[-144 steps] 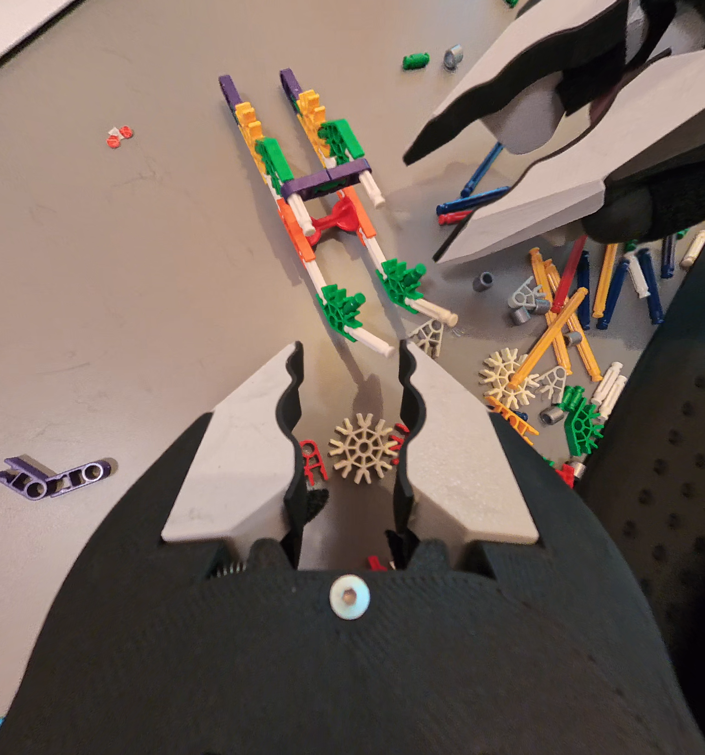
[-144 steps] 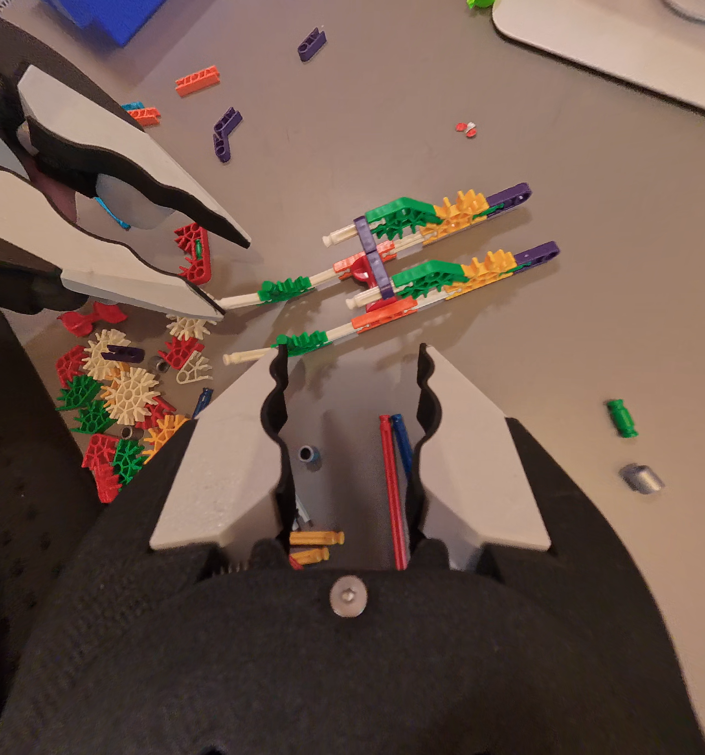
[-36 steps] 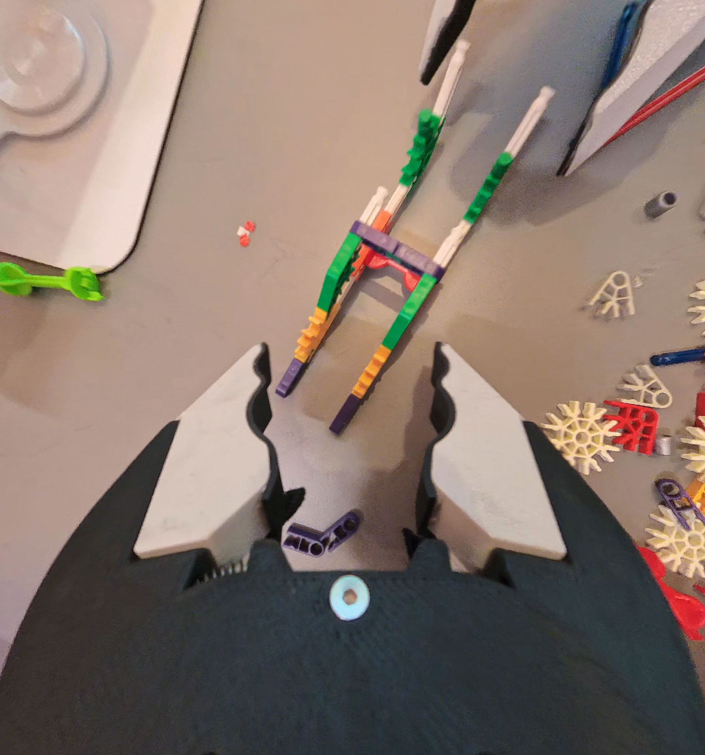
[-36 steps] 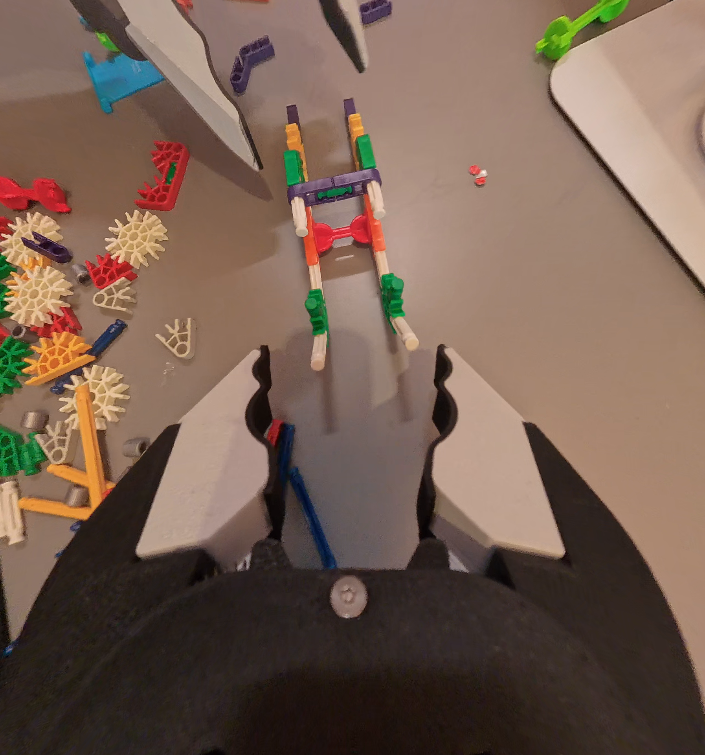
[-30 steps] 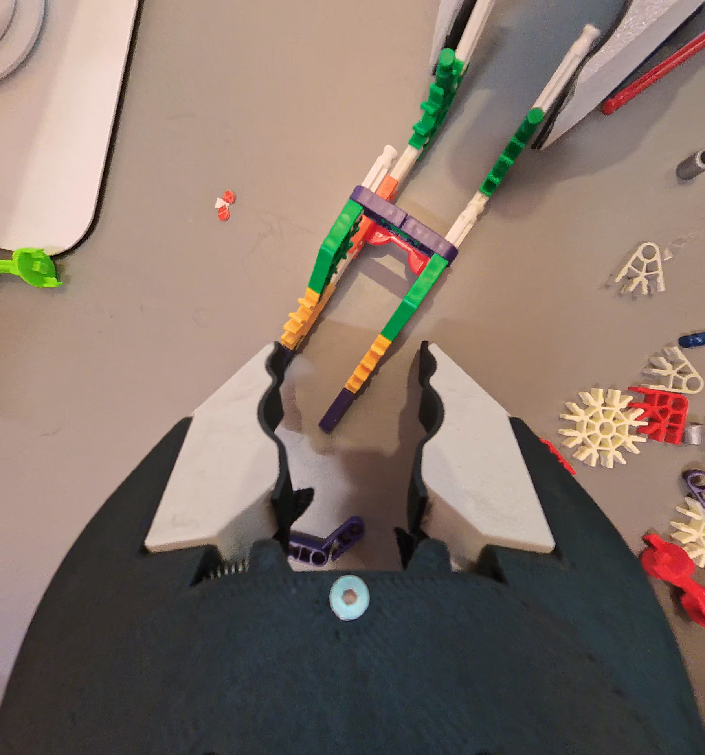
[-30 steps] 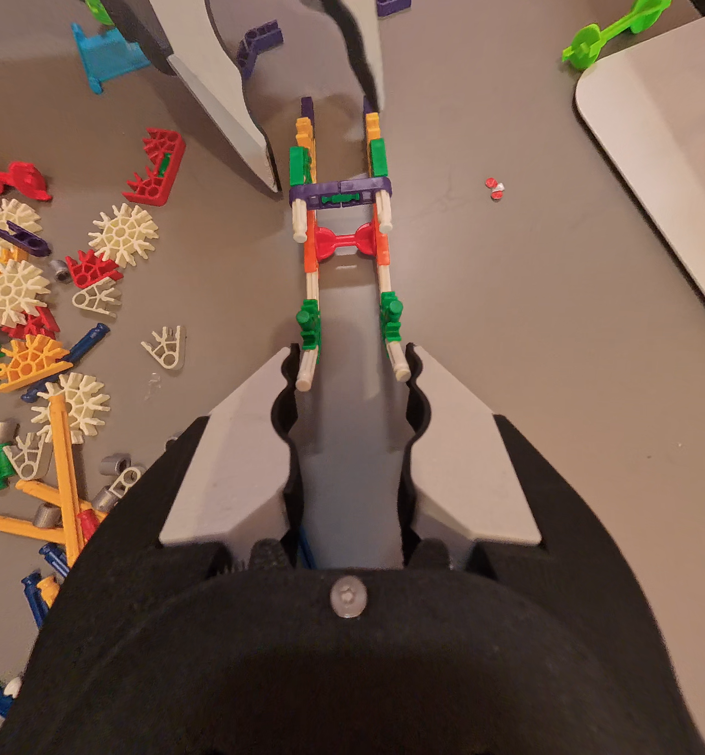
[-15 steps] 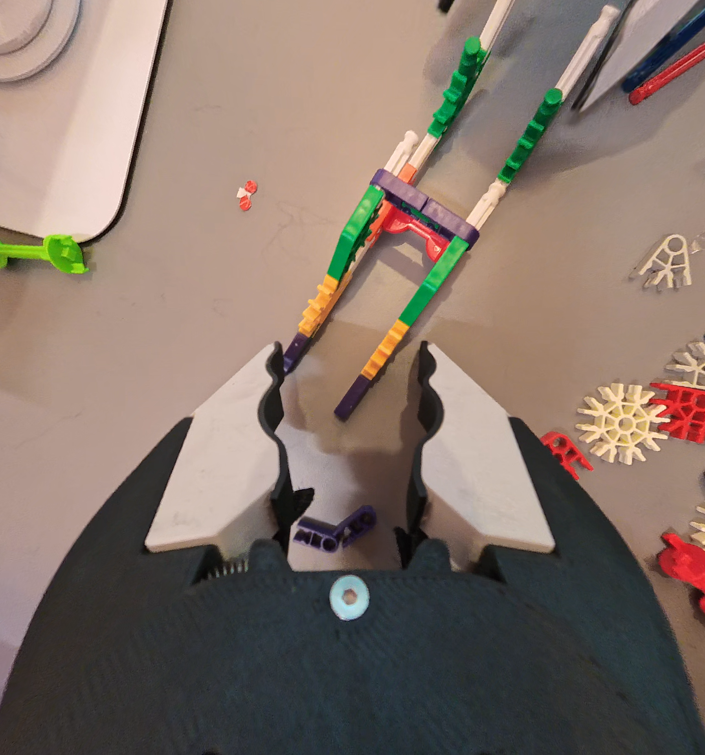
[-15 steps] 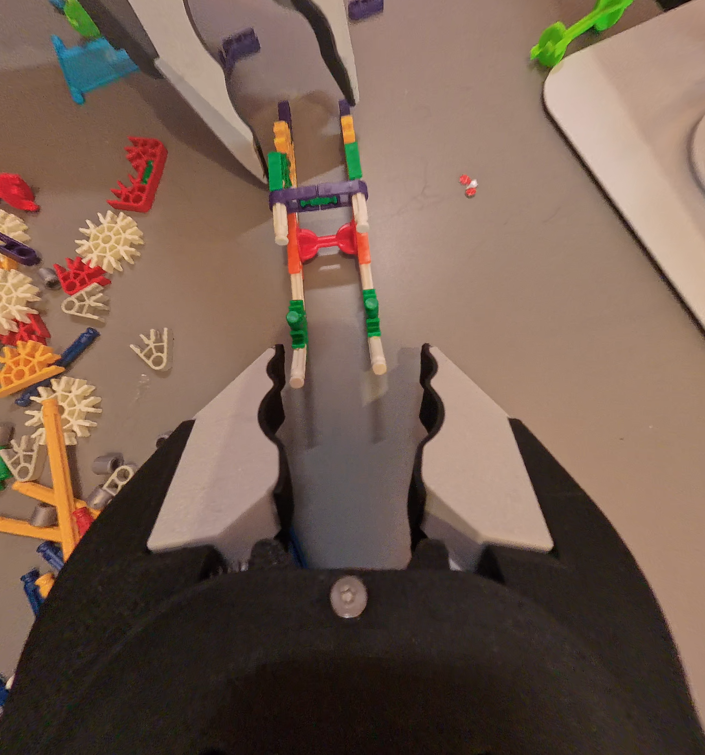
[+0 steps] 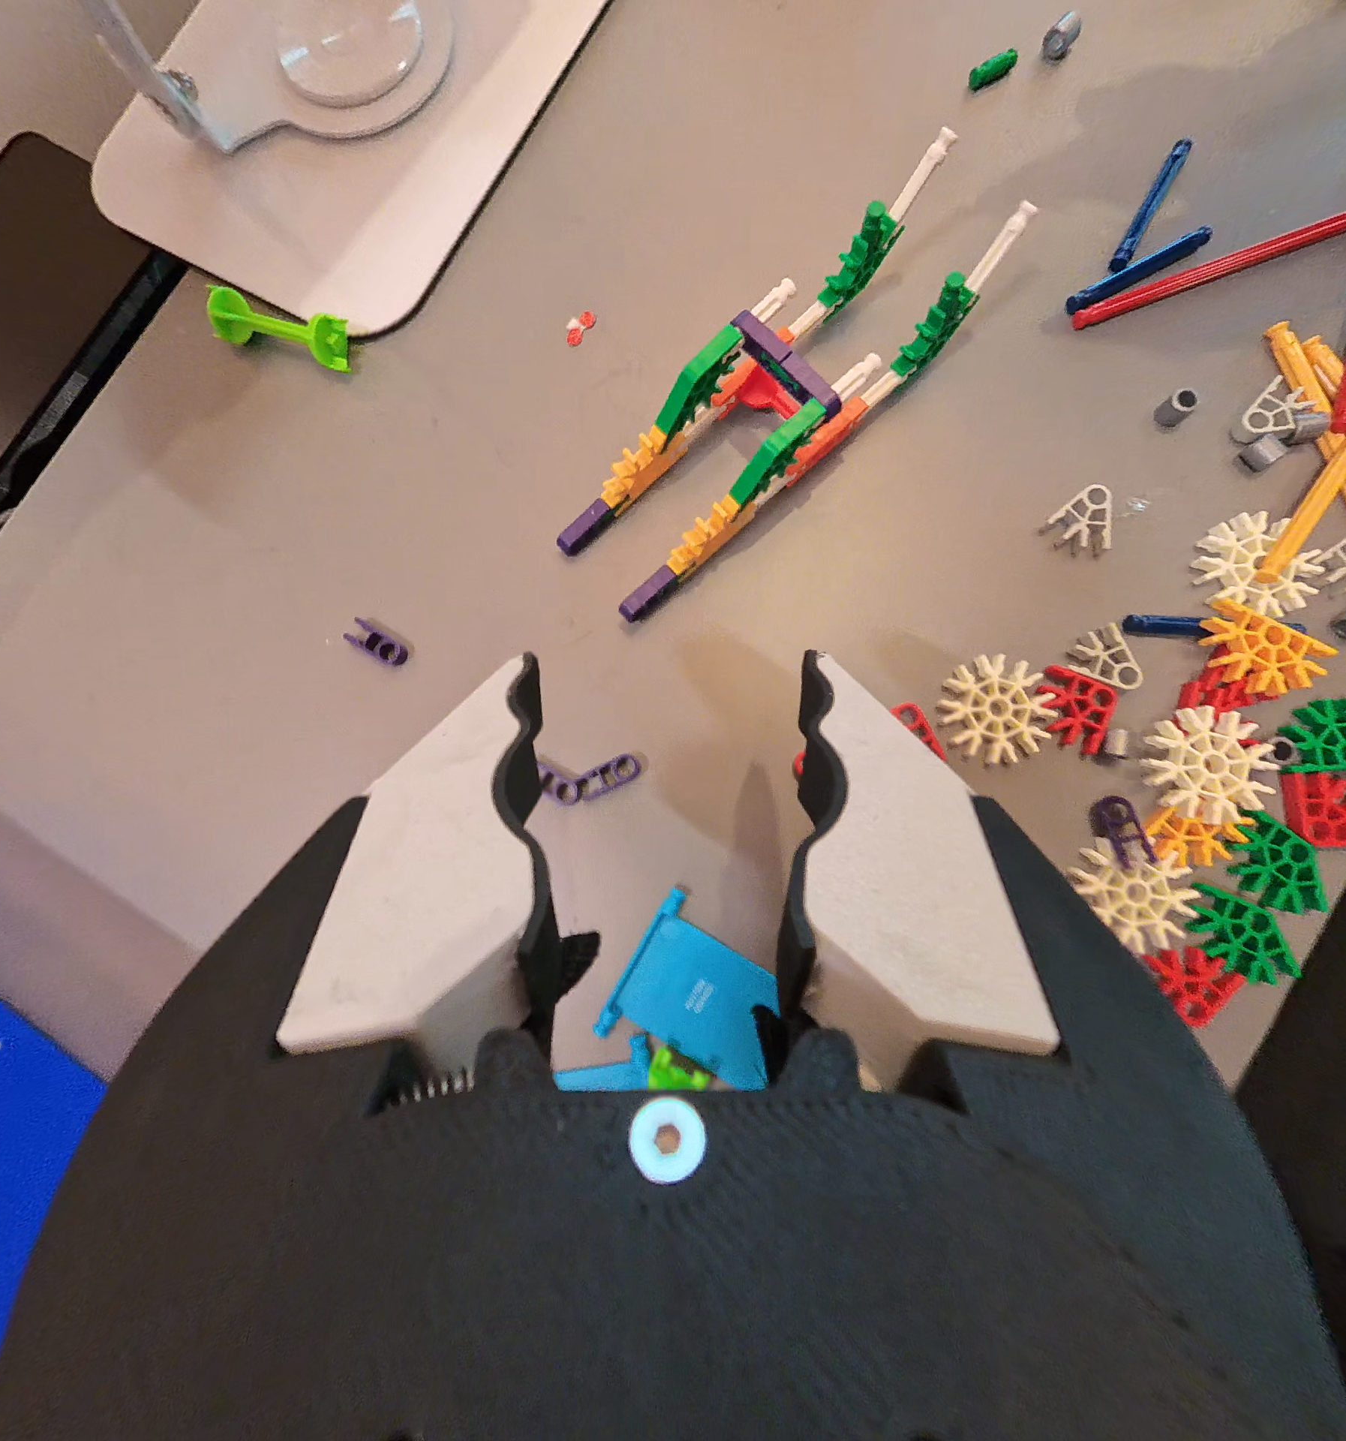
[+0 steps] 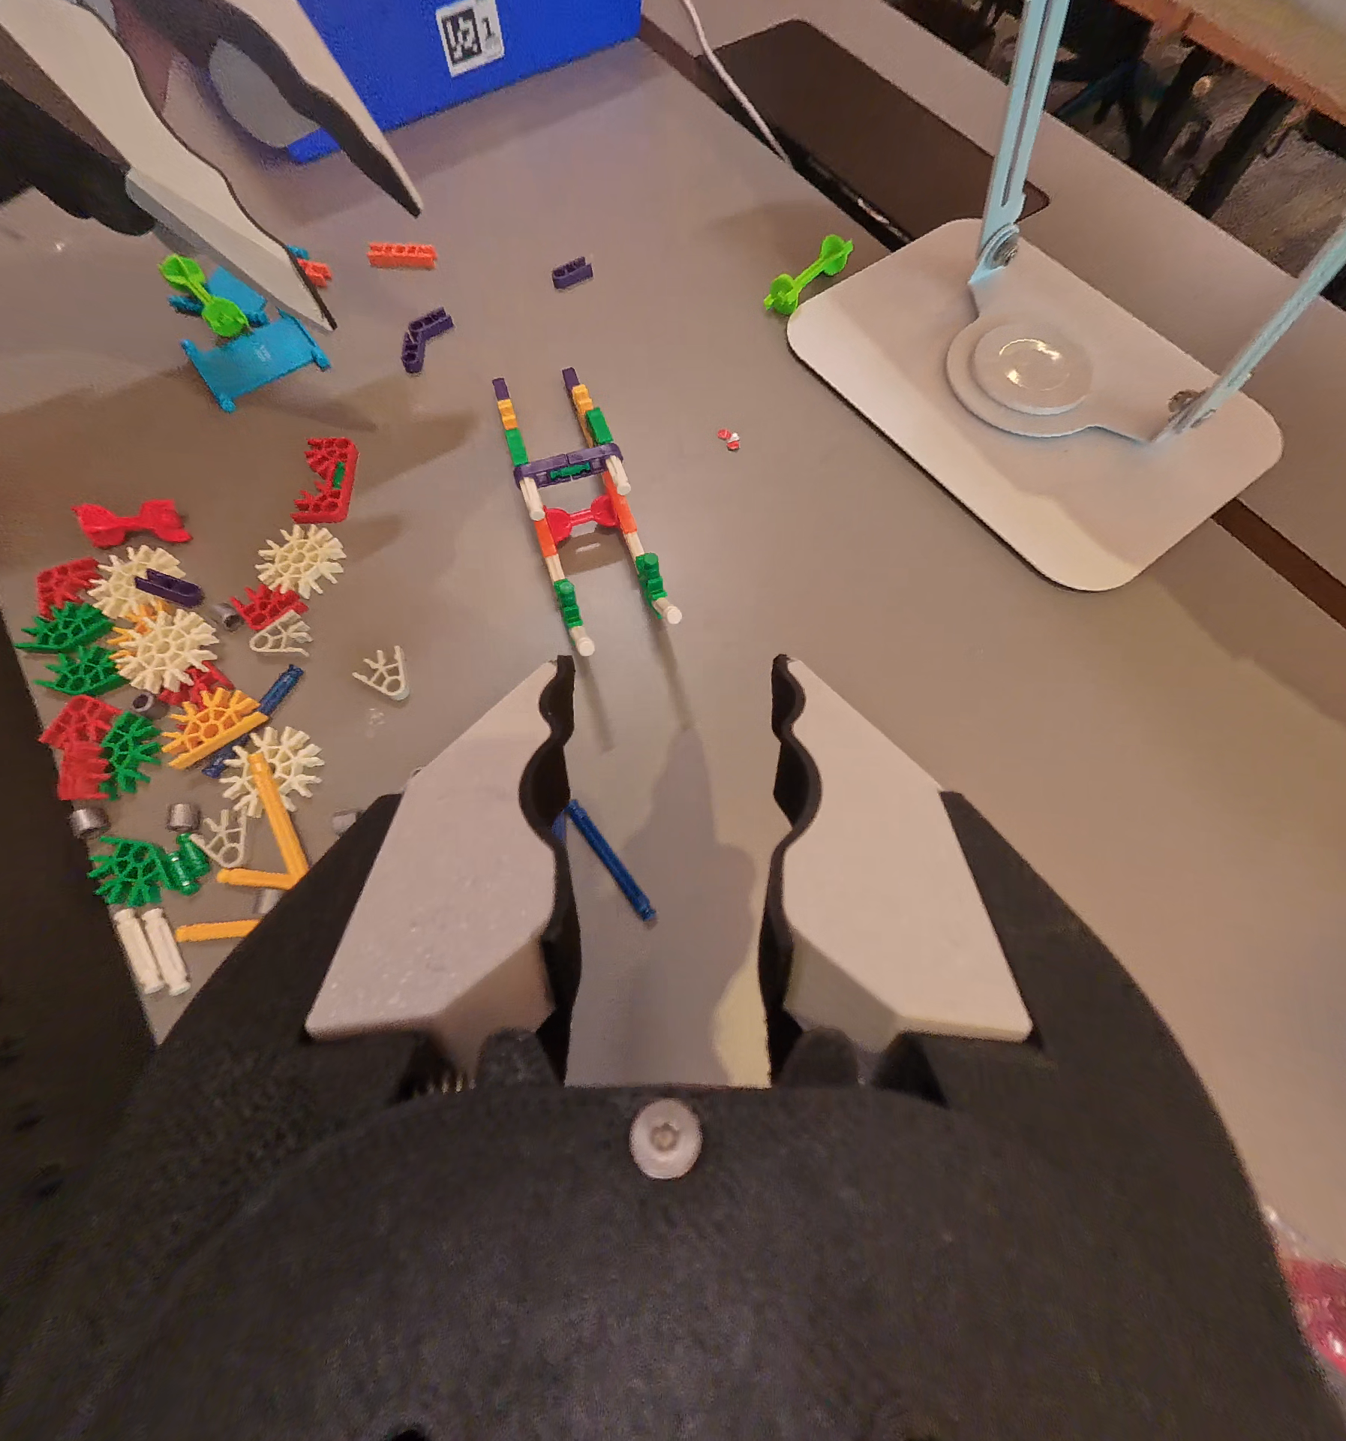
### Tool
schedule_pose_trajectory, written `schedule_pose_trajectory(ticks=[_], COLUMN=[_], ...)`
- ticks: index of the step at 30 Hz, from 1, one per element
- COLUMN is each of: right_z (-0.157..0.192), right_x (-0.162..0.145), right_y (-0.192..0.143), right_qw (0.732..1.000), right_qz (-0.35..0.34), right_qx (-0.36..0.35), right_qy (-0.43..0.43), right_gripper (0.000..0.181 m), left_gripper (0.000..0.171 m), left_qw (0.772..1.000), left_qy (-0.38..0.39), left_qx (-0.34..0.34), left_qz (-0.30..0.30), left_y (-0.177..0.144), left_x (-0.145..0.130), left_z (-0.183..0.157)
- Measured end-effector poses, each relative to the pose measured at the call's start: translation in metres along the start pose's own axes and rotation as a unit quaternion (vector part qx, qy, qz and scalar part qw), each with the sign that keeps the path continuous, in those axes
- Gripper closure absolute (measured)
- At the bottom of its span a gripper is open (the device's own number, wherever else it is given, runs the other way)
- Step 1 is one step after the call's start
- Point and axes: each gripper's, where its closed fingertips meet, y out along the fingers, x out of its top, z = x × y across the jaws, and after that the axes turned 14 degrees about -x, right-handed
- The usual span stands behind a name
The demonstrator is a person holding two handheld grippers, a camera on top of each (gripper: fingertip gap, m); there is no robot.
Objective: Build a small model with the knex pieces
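Both claws (image 9: 668, 677) (image 10: 671, 672) backed off, gaping empty; blue panel (image 9: 693, 986) half hidden.

The left gripper (image 9: 668, 670) has a broad black body of rough, grainy printed plastic that fills the near part of its wrist view. A pale round washer with a hex screw (image 9: 667, 1141) sits at its centre. Two light grey wedge-shaped fingers (image 9: 436, 842) carry wavy black inner pads, and a small coil spring (image 9: 440, 1082) shows at the base of the left finger. The right gripper (image 10: 671, 667) is built alike: black textured body, dull metal screw (image 10: 664, 1138), grey fingers (image 10: 880, 858) with scalloped black edges.
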Motion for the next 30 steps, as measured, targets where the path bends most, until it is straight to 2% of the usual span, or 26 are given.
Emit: schedule_pose_trajectory(ticks=[8,13,17,20,23,26,30], right_z=[0.018,0.033,0.053,0.078,0.106,0.125,0.134], right_x=[-0.013,-0.029,-0.050,-0.070,-0.074,-0.074,-0.086], right_y=[-0.024,-0.034,-0.045,-0.051,-0.045,-0.024,0.001], right_qw=[1.000,0.999,0.997,0.993,0.992,0.991,0.985], right_qz=[0.014,0.041,0.066,0.097,0.095,0.101,0.129], right_qx=[-0.014,-0.005,0.025,0.066,0.083,0.076,0.070], right_qy=[-0.006,-0.019,-0.019,-0.023,-0.027,-0.036,-0.090], right_gripper=[0.135,0.151,0.171,0.170,0.168,0.167,0.167], left_gripper=[0.115,0.124,0.134,0.136,0.136,0.135,0.134], left_qw=[1.000,1.000,0.999,0.998,0.997,0.996,0.995], left_qy=[-0.012,-0.014,-0.005,0.000,0.011,0.020,0.029], left_qx=[-0.003,-0.016,-0.038,-0.057,-0.077,-0.087,-0.095], left_qz=[-0.003,-0.004,-0.001,-0.002,-0.002,0.005,-0.003], left_y=[-0.014,-0.017,-0.011,-0.002,0.010,0.022,0.029], left_x=[-0.017,-0.026,-0.032,-0.032,-0.027,-0.023,-0.012], left_z=[-0.027,-0.046,-0.069,-0.088,-0.105,-0.115,-0.125])
